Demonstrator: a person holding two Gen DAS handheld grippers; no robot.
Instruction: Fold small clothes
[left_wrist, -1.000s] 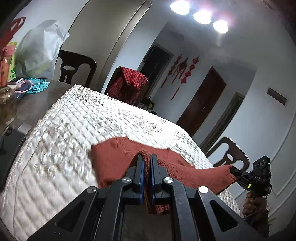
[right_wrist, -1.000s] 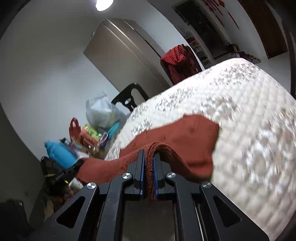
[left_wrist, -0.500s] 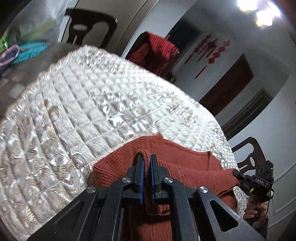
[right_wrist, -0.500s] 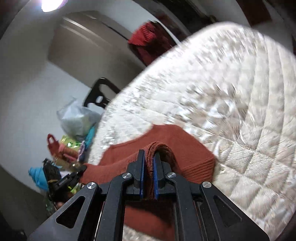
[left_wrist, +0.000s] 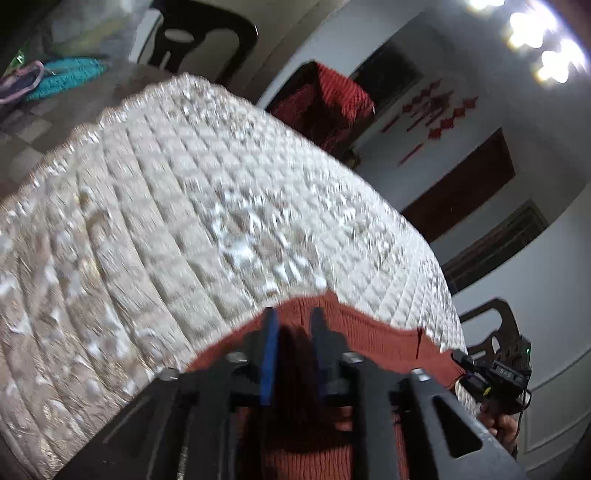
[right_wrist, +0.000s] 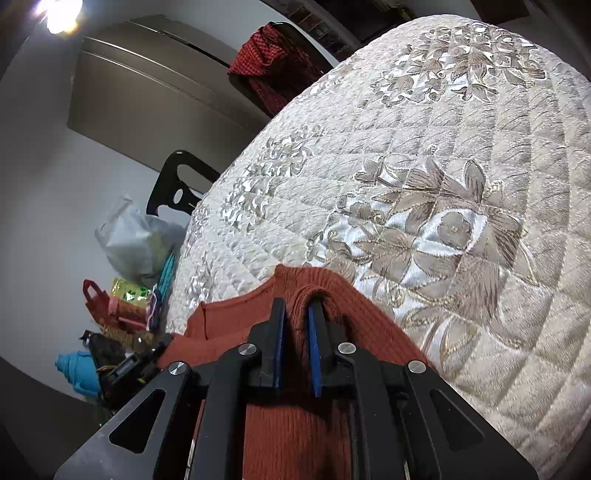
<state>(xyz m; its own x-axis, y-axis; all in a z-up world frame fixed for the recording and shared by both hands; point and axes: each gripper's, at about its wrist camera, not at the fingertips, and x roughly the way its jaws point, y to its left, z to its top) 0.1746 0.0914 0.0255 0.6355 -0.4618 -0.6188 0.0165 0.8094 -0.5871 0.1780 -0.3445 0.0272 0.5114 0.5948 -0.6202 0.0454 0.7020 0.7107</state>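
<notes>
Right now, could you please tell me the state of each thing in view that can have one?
Left claw: jaws just opened, a gap either side of the cloth.
Right claw: jaws just opened, a fold between them.
Red knit garment: lying on the quilt, one edge doubled over.
Quilted cover: spread flat.
Red checked cloth: draped over a chair.

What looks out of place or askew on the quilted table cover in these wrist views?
Nothing stands out. The rust-red knit garment lies on the quilted cover, a ridge of it bunched between the right gripper's parted fingers; no spill or damage shows.
</notes>
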